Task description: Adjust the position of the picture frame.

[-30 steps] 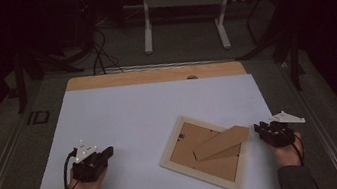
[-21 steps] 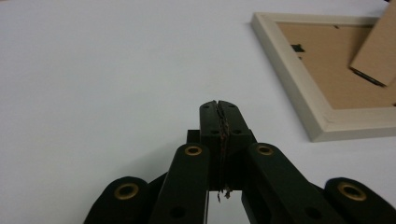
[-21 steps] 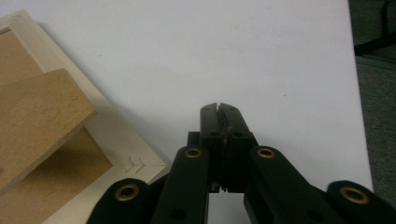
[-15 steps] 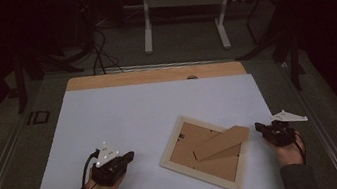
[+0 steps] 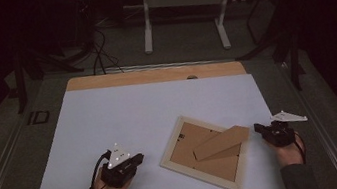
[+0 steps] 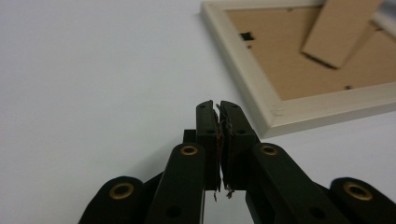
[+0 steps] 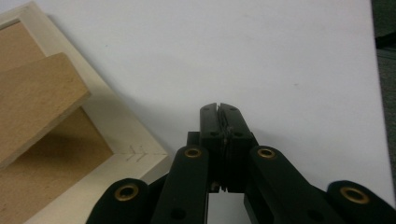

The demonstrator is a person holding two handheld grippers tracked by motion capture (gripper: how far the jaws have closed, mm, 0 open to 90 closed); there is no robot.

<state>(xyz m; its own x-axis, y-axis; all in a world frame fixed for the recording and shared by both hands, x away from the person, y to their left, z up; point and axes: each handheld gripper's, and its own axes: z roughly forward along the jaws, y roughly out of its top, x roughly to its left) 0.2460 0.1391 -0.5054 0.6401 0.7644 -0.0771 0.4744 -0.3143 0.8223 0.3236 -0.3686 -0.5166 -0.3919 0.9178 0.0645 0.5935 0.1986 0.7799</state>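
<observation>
A pale wooden picture frame [image 5: 171, 150] lies face down on the white sheet, its brown backing up and its cardboard stand [image 5: 221, 141] lifted. My left gripper [image 5: 139, 158] rests to the frame's left, pointing at it, shut with nothing between the jaws. The left gripper view has the gripper [image 6: 217, 106] short of the frame's corner [image 6: 273, 114], with the stand [image 6: 341, 28] beyond. My right gripper [image 5: 257, 128] sits beside the frame's right edge, also shut and empty. In the right gripper view the gripper [image 7: 218, 108] lies just right of the frame's corner [image 7: 135, 151] and stand [image 7: 32, 98].
The white sheet [image 5: 149, 112] covers a wooden tabletop whose bare strip [image 5: 153, 75] runs along the far edge. Beyond it are a dark floor, cables [image 5: 100, 54] and a white table base [image 5: 183, 1]. Bare sheet stretches behind and left of the frame.
My left hand has slid right across the sheet toward the frame. The right hand has stayed beside the frame's right edge.
</observation>
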